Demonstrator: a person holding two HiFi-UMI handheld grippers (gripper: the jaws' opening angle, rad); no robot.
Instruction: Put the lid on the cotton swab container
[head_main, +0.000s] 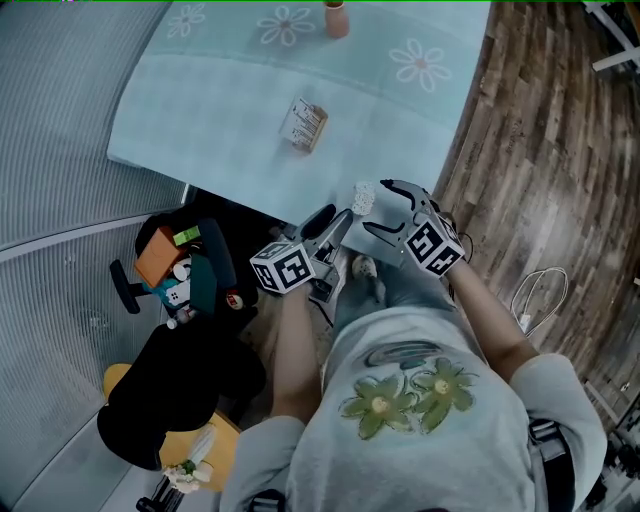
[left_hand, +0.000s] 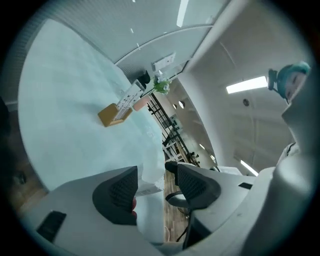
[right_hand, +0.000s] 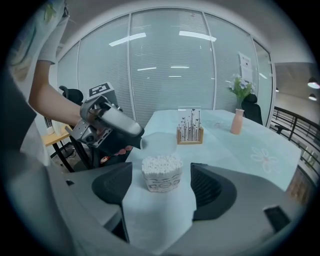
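The cotton swab container (right_hand: 161, 167), a small clear tub packed with white swabs, stands uncovered near the table's front edge (head_main: 363, 198). My right gripper (right_hand: 161, 177) is open around it, with both pads clear of its sides; the head view shows this gripper (head_main: 375, 207) right at the tub. The clear lid (left_hand: 152, 172) sits between the jaws of my left gripper (left_hand: 156, 182). A gap shows beside one pad, and I cannot tell whether the lid rests on the cloth. In the right gripper view the left gripper (right_hand: 112, 125) hovers left of the tub, with the lid (right_hand: 154, 139) at its tip.
A wooden holder (head_main: 303, 125) stands mid-table on the pale teal floral cloth (head_main: 220, 110). A pink vase (head_main: 336, 18) is at the far edge. Below the table's left corner are office chairs with bags (head_main: 175, 270). Wood floor (head_main: 540, 150) lies to the right.
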